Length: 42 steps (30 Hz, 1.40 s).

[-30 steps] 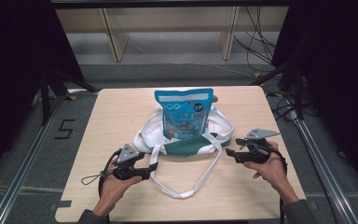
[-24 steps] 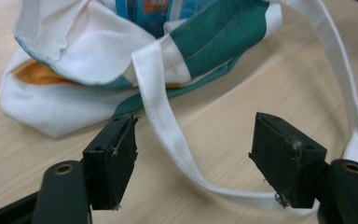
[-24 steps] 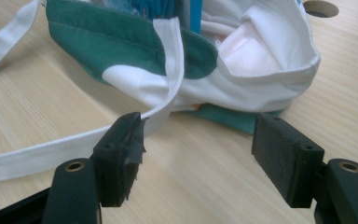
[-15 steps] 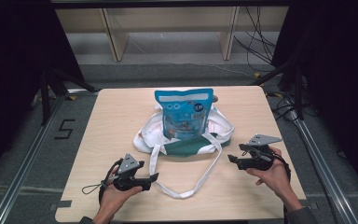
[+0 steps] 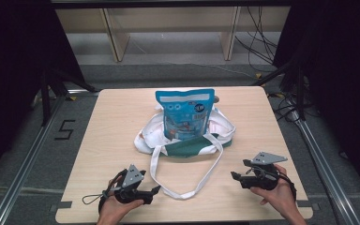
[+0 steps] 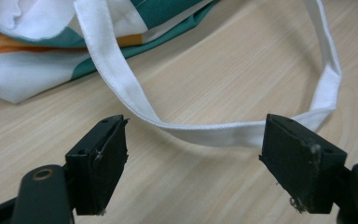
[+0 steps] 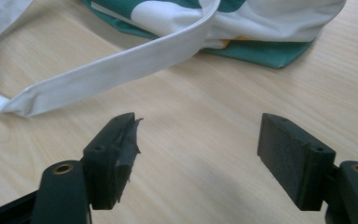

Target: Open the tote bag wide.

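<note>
A blue snack pouch (image 5: 184,113) stands upright in a crumpled white and green cloth bag (image 5: 187,139) at the table's middle. The bag's white strap (image 5: 187,190) loops toward the front edge. My left gripper (image 5: 153,191) rests at the front left, open, its tips just left of the strap loop. Along its jaws the strap (image 6: 205,133) lies on the wood just beyond the gap, untouched. My right gripper (image 5: 234,177) sits at the front right, open, pointing left toward the strap. In its own view the strap (image 7: 107,70) and bag (image 7: 261,28) lie ahead, with bare wood between the jaws.
The wooden table (image 5: 117,122) has bare wood on both sides of the bag. Dark floor with a rail and a "5" mark (image 5: 65,129) lies left. Cables (image 5: 262,42) and shelf legs are beyond the far edge.
Both grippers have drawn back toward the front edge, away from the bag, the left one farther. The bag and pouch have not moved.
</note>
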Each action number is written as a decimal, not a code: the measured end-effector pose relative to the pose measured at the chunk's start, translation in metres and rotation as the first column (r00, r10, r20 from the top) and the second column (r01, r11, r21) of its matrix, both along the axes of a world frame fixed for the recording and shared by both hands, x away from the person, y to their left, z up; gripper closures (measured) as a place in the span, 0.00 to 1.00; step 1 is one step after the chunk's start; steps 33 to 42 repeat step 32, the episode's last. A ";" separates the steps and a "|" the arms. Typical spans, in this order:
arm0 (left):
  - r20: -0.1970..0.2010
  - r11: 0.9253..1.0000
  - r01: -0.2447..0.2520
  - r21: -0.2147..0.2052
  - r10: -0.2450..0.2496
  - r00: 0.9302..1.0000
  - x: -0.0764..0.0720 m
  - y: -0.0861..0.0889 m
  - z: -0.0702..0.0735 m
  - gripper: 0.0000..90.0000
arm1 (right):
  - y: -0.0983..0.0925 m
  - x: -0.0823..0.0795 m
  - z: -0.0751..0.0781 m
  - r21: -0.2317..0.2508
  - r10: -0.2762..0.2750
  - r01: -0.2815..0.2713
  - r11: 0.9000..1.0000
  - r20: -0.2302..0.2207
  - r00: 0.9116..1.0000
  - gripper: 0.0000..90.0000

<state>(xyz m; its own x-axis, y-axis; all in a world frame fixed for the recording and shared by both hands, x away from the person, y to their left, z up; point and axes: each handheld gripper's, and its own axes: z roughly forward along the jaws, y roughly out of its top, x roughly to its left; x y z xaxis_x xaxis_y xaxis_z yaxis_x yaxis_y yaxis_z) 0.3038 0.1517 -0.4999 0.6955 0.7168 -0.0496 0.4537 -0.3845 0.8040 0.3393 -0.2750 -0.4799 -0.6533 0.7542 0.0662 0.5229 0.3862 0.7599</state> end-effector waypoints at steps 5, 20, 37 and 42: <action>-0.004 1.000 0.001 -0.002 -0.001 1.000 -0.009 -0.003 0.000 0.25 | 0.002 -0.009 -0.003 -0.012 -0.001 0.001 1.000 -0.019 1.000 0.28; -0.024 0.998 0.045 0.040 -0.044 0.999 -0.024 -0.008 -0.006 0.24 | -0.007 -0.036 -0.016 -0.094 0.015 -0.018 0.995 -0.039 0.999 0.24; -0.022 0.998 0.037 0.043 -0.036 0.999 -0.021 -0.006 -0.008 0.23 | -0.008 -0.033 -0.016 -0.099 0.017 -0.019 0.995 -0.029 0.999 0.24; -0.022 0.998 0.037 0.043 -0.036 0.999 -0.021 -0.006 -0.008 0.23 | -0.008 -0.033 -0.016 -0.099 0.017 -0.019 0.995 -0.029 0.999 0.24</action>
